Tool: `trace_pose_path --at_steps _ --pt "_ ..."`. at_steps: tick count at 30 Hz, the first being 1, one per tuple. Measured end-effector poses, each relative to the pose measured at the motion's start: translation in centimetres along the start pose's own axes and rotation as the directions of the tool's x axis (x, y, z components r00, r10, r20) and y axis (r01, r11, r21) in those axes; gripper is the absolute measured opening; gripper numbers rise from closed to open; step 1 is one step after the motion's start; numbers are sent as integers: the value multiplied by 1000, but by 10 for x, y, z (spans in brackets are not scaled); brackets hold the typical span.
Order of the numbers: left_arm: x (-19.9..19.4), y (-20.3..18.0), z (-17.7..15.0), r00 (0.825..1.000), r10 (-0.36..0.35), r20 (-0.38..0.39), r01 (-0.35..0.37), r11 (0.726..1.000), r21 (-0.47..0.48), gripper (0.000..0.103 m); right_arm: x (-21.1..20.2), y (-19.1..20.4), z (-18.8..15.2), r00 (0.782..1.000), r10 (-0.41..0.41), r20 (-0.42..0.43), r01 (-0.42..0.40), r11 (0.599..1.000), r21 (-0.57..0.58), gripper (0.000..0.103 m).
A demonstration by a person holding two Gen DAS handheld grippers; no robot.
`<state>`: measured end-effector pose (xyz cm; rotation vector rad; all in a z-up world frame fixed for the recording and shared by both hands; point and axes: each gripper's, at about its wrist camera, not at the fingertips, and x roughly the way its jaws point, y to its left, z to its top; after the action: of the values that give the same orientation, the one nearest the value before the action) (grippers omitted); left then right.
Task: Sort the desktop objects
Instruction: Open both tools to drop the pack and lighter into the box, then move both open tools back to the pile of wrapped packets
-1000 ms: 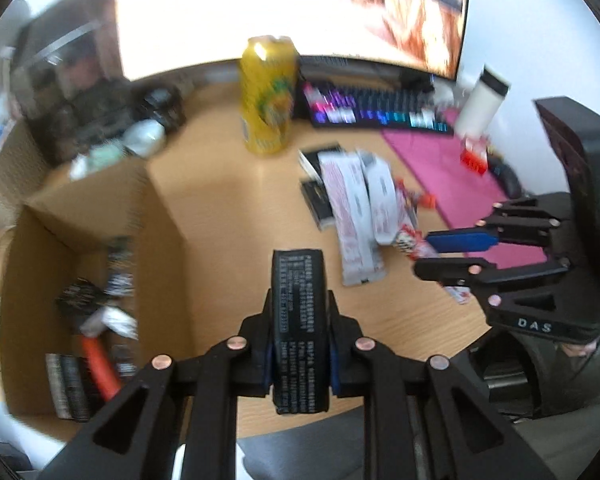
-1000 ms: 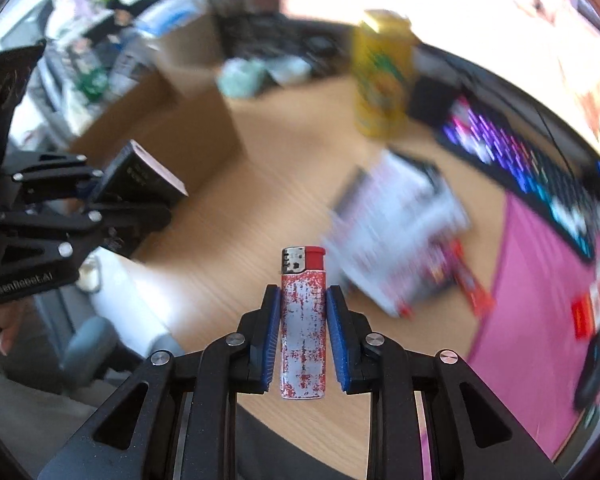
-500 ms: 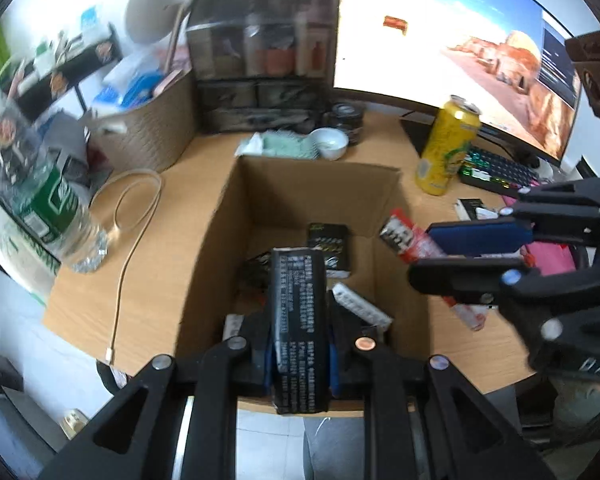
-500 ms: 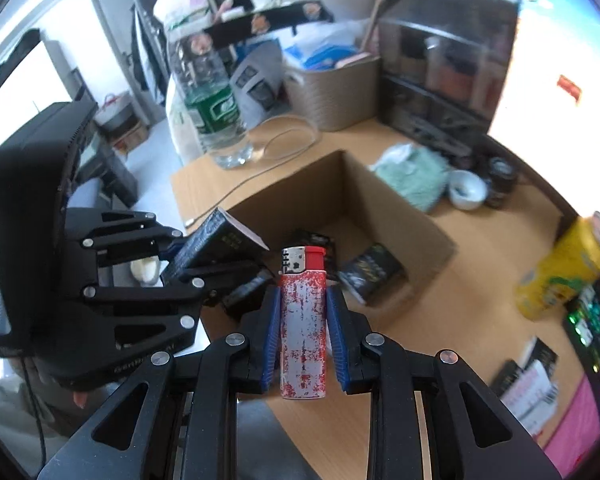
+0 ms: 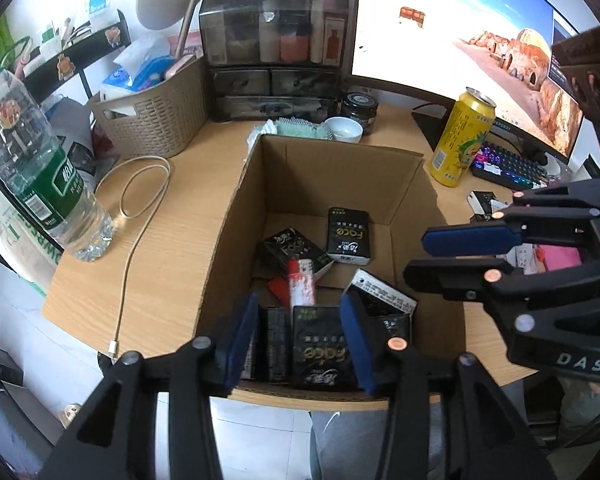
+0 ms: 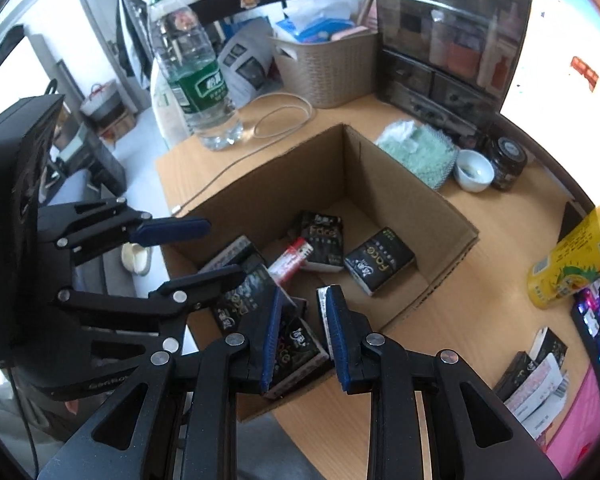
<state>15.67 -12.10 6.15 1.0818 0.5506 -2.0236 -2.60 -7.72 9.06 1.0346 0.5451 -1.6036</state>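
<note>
An open cardboard box (image 5: 236, 200) (image 6: 380, 184) stands on the wooden desk with several black tissue packs (image 5: 346, 234) (image 6: 380, 260) inside. A red-and-white lighter (image 5: 302, 286) (image 6: 291, 261) lies among them. My left gripper (image 5: 298, 344) (image 6: 220, 248) hangs over the box's near end; its jaws are opening, with nothing gripped, and a black pack (image 5: 324, 352) lies loose below them. My right gripper (image 6: 302, 336) (image 5: 418, 257) hovers over the box's near right corner, its blue pads a little apart and empty.
A water bottle (image 5: 40, 168) and a looped cable (image 5: 140, 200) lie left of the box. A woven basket (image 5: 152, 120), drawer unit and small white bowl (image 5: 344, 130) stand behind it. To the right are a yellow can (image 5: 460, 140), a keyboard (image 5: 512, 168) and loose packs (image 6: 532, 368).
Both grippers swung from the desk to above the box. The left jaws spread and the black pack fell into the box. The lighter left the right gripper and lies in the box.
</note>
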Motion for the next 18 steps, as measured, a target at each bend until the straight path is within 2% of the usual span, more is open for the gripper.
trace_pose_path --at_steps 7,10,14,18 --pt "-21 -22 4 999 5 37 -6 1000 25 50 -39 -19 -28 998 -25 51 24 999 21 25" --pt "-30 -46 5 999 -14 52 10 998 59 51 -62 -40 -50 995 -63 74 59 997 58 25" --pt "-33 -96 4 994 -103 46 94 981 170 53 -79 -87 -91 987 -154 49 144 976 166 25" --pt "-12 -151 2 986 -166 -13 164 954 251 55 -80 -128 -132 977 -214 -2 207 944 256 25"
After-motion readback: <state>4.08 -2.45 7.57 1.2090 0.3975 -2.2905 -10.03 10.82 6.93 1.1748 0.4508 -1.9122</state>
